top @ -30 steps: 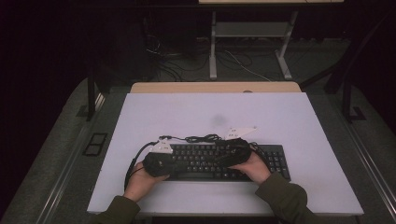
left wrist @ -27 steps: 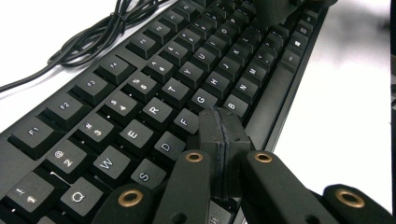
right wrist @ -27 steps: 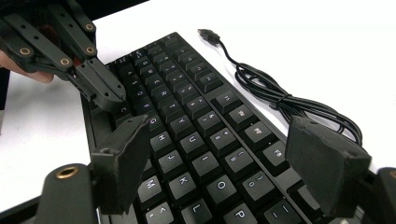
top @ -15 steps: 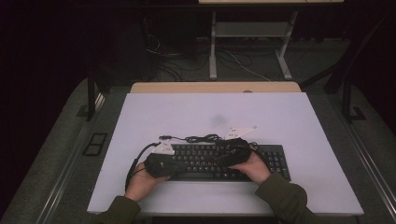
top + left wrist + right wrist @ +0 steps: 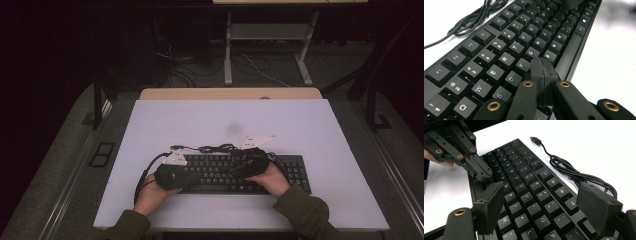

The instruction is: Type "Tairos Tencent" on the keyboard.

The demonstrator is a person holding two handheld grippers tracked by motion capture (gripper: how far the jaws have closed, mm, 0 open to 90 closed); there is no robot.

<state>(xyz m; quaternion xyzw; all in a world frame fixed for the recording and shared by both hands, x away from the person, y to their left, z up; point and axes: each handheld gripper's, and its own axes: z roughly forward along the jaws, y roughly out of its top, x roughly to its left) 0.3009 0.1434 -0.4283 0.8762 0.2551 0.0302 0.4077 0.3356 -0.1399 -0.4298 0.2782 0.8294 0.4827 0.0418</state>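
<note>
A black keyboard lies near the front edge of the white table. Its black cable is coiled just behind it. My left gripper comes in from the left and lies low over the keys. Its jaws are pressed together with nothing between them, the tips resting by the F and G keys of the keyboard. My right gripper reaches in from the right, open, and its two pads straddle the keyboard above the middle rows. The left gripper appears farther off there, beside the cable.
Bare white tabletop stretches behind and to both sides of the keyboard. A wooden strip runs along the table's far edge. Beyond it, metal stand legs and loose cables sit on the dark floor.
</note>
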